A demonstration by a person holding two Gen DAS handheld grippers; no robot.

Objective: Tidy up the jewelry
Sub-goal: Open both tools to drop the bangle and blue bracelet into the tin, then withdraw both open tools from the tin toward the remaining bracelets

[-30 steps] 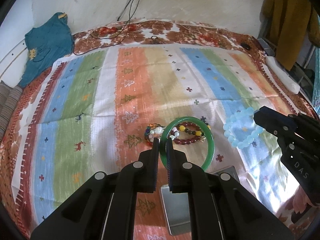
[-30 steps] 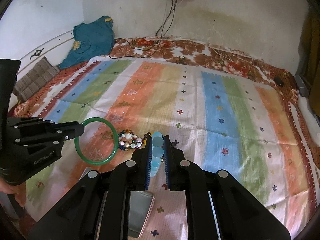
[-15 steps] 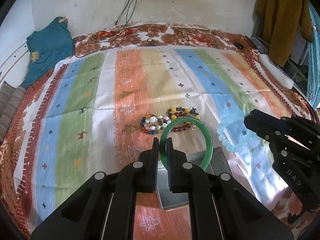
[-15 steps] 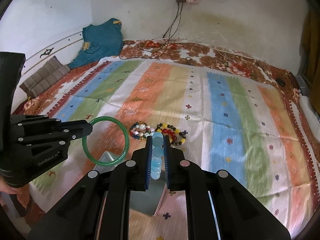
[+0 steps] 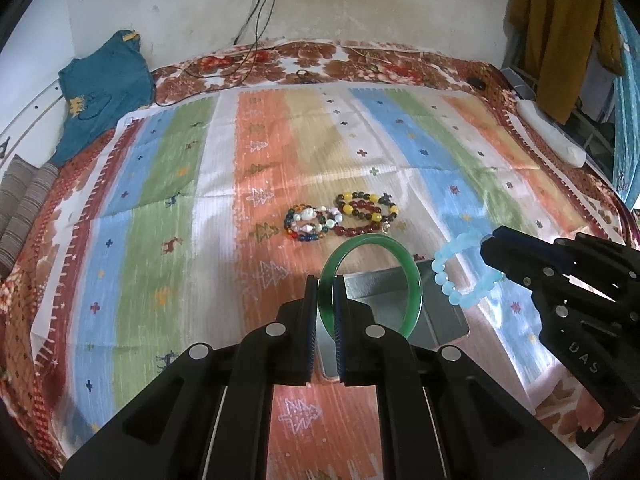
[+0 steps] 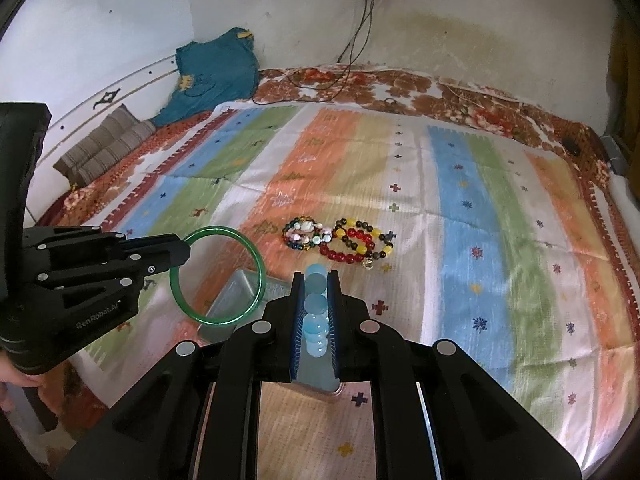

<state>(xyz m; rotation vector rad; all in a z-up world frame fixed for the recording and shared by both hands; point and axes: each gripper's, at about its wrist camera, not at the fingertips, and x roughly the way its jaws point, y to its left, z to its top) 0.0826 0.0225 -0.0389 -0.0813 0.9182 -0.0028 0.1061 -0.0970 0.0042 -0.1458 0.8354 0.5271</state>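
My left gripper (image 5: 326, 280) is shut on a green bangle (image 5: 414, 276) and holds it above a shallow metal tray (image 5: 436, 308). My right gripper (image 6: 316, 276) is shut on a pale blue bead bracelet (image 6: 314, 306), also above the tray (image 6: 236, 292). In the left wrist view the blue bracelet (image 5: 448, 284) hangs from the right gripper (image 5: 490, 248) at the tray's right edge. In the right wrist view the bangle (image 6: 256, 264) hangs from the left gripper (image 6: 186, 250). A multicoloured bead bracelet (image 5: 306, 226) and a red and yellow bead bracelet (image 5: 366, 210) lie on the striped cloth beyond the tray.
The striped cloth (image 5: 160, 200) covers a bed with a floral sheet (image 5: 360, 56). A teal garment (image 5: 100, 88) and striped cushions (image 5: 24, 204) lie at the far left. Cables (image 5: 256, 20) hang from the wall. A white roll (image 5: 548, 132) lies at the right edge.
Both grippers have pulled back toward me with their bracelets held, so the tray now lies beneath them and the two loose bead bracelets sit farther away.
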